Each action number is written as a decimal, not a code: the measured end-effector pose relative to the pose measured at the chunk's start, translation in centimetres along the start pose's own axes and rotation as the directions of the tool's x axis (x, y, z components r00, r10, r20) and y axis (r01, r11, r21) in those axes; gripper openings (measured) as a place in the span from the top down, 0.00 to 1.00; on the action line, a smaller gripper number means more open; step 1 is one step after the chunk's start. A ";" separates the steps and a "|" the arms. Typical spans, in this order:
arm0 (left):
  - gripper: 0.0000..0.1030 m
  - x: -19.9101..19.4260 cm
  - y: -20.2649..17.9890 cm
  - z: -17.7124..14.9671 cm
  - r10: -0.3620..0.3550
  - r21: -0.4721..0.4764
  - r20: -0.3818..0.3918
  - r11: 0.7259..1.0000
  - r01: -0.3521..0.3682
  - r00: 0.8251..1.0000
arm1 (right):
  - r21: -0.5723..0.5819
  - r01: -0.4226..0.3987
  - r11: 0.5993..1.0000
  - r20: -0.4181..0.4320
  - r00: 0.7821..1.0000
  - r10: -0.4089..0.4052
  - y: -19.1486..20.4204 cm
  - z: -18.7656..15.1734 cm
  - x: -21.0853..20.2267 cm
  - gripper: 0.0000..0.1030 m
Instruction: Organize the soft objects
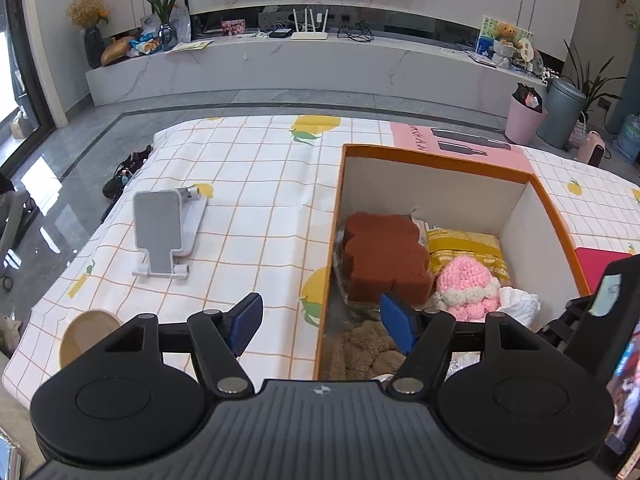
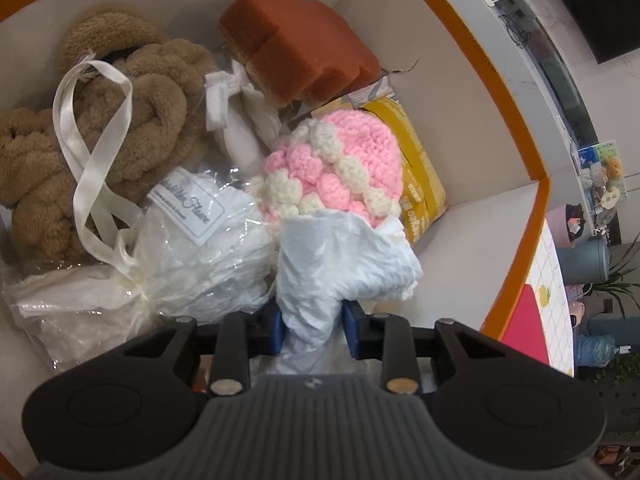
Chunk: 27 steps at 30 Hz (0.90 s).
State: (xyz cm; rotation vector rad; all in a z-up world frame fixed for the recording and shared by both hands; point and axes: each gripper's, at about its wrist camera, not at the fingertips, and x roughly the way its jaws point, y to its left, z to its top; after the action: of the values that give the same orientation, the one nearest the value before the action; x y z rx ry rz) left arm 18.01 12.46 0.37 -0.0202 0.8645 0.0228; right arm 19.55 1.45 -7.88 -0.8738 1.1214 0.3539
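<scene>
One orange-rimmed box (image 1: 556,216) sits on the checked tablecloth (image 1: 260,184), holding one brown sponge (image 2: 304,46), one pink knit hat (image 2: 340,160), one tan plush braid (image 2: 132,120) and one wrapped white bundle (image 2: 208,248). The right gripper (image 2: 312,326) pinches a white cloth (image 2: 340,256) at the box's near right; the left gripper (image 1: 322,324) hovers spread wide, empty.

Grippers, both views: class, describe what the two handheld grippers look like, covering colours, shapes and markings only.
The left gripper and the right gripper look alike: matte black, with a ribbed grey body bearing a small round emblem, two large round black discs at the sides, angled black linkage arms with silver pivot pins, and blue textured pads on the fingers. No cables or sleeves show.
</scene>
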 end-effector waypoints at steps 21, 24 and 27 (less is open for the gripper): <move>0.21 -0.2 -0.2 -0.1 -0.004 0.045 0.014 0.999 0.004 1.000 | 0.136 -0.187 0.973 0.051 0.982 0.182 -3.3 -0.8 -3.3 0.87; 0.21 -0.2 -0.5 -0.2 -0.003 0.055 0.020 0.998 0.002 1.000 | 0.137 -0.177 0.975 0.012 0.984 0.177 -2.4 -0.3 -1.4 0.89; 0.22 -0.2 -0.7 -0.3 0.005 0.076 0.035 0.997 -0.008 0.999 | 0.157 -0.167 0.973 -0.015 0.985 0.171 -2.0 0.2 0.2 0.90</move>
State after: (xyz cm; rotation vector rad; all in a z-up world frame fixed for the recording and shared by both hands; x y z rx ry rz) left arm 17.63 11.77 0.36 0.0540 0.8297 -0.0038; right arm 21.06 0.32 -7.14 -0.6500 1.2367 0.3895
